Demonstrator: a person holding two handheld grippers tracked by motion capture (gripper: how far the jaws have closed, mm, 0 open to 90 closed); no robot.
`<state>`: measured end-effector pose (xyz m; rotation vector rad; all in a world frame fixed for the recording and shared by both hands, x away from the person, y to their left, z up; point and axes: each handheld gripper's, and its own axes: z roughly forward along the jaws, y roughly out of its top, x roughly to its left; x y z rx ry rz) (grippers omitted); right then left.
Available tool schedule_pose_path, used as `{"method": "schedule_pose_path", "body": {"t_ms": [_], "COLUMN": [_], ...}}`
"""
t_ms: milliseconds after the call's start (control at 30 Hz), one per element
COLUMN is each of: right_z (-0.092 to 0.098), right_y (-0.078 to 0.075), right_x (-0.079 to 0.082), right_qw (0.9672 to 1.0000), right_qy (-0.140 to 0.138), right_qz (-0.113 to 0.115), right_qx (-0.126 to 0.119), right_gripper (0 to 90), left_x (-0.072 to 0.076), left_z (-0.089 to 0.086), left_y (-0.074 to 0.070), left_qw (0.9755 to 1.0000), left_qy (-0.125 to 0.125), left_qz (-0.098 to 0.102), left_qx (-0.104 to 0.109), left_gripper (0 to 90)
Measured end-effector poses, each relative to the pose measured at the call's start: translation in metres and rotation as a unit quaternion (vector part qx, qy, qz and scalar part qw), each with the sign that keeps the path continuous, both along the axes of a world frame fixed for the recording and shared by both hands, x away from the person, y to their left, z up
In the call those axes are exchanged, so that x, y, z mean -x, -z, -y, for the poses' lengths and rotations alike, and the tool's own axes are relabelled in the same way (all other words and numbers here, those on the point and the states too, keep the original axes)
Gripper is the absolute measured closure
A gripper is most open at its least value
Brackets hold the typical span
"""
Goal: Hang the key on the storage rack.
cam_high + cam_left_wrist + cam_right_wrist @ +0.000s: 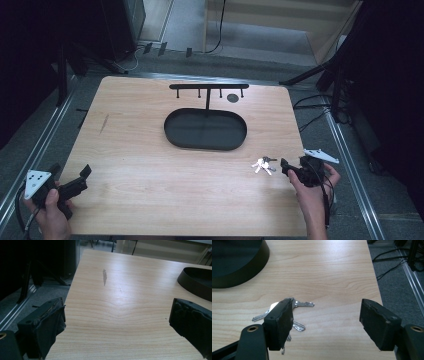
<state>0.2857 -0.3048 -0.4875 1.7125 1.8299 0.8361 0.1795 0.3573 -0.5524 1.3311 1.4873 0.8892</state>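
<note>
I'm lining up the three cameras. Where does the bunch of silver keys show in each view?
High view: the bunch of silver keys lies right of centre on the wooden table, just left of the right gripper.
Left gripper view: not in it.
Right gripper view: lower left, partly behind the gripper's left jaw.
Shared landmark: the black oval tray.

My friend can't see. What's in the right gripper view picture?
A bunch of silver keys lies on a wooden table, partly behind one of the open right gripper's two black jaws. A black oval tray sits at the top left.
</note>
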Motion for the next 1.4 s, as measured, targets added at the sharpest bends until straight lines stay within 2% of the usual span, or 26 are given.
{"method": "schedule_pose_path", "body": {"t_ms": [167, 367, 433, 500, 567, 733, 833, 967, 1033, 1100, 1133, 1267, 1333, 1400], "right_z": [-0.01, -0.024, -0.028, -0.029, -0.031, -0.038, -0.044, -0.051, -0.054, -0.056, -0.057, -0.061, -0.066, -0.069], "right_y": [-0.009, -0.018, -0.022, -0.024, -0.025, -0.025, -0.025, -0.023, -0.018, -0.012, -0.008, 0.003, 0.007, 0.011], "right_x": [-0.02, -0.044, -0.052, -0.058, -0.064, -0.075, -0.079, -0.084, -0.086, -0.086, -0.087, -0.086, -0.086, -0.086], "right_qw": [0.9994, 0.9967, 0.9958, 0.9945, 0.9928, 0.987, 0.9832, 0.9775, 0.9748, 0.971, 0.968, 0.9606, 0.9551, 0.9517], "right_qy": [-0.002, -0.008, -0.006, 0.001, 0.009, 0.03, 0.033, 0.02, 0.003, -0.014, -0.023, -0.023, -0.022, -0.013], "right_qz": [-0.036, -0.078, -0.091, -0.104, -0.118, -0.158, -0.18, -0.21, -0.222, -0.237, -0.247, -0.275, -0.294, -0.306], "right_qx": [-0.001, 0.017, 0.011, -0.009, -0.014, -0.005, -0.002, 0.012, 0.02, 0.026, 0.035, 0.035, 0.031, 0.028], "right_gripper": [26.3, 24.9, 24.5, 23.9, 23.7, 22.9, 22.1, 19.2, 17.4, 13.9, 13.4, 11.2, 8.2, 5.5], "left_x": [0.0, 0.0, 0.0, 0.0, -0.001, -0.001, -0.001, -0.001, -0.002, -0.002, -0.002, -0.002, -0.002, -0.002], "left_z": [-0.001, -0.001, -0.002, -0.002, -0.002, -0.002, -0.003, -0.003, -0.003, -0.002, -0.002, -0.002, -0.002, -0.002], "left_y": [0.0, 0.0, 0.0, 0.0, 0.0, 0.0, 0.0, 0.0, 0.0, 0.0, 0.0, 0.0, 0.0, 0.0], "left_qw": [1.0, 1.0, 1.0, 1.0, 1.0, 0.9999, 0.9999, 0.9999, 0.9999, 0.9999, 0.9999, 1.0, 1.0, 1.0], "left_qy": [0.0, 0.001, 0.001, 0.0, -0.001, -0.001, 0.0, 0.003, 0.002, 0.002, 0.002, 0.003, 0.003, 0.003], "left_qz": [0.002, 0.001, 0.001, 0.002, 0.002, 0.002, 0.002, 0.002, 0.001, 0.001, 0.001, -0.001, -0.001, -0.001], "left_qx": [0.006, 0.005, 0.007, 0.008, 0.009, 0.011, 0.013, 0.013, 0.012, 0.012, 0.012, 0.009, 0.008, 0.008], "left_gripper": [0.6, 0.7, 0.7, 0.7, 0.7, 0.7, 0.7, 0.6, 0.7, 0.7, 0.7, 0.7, 0.7, 0.7]}}
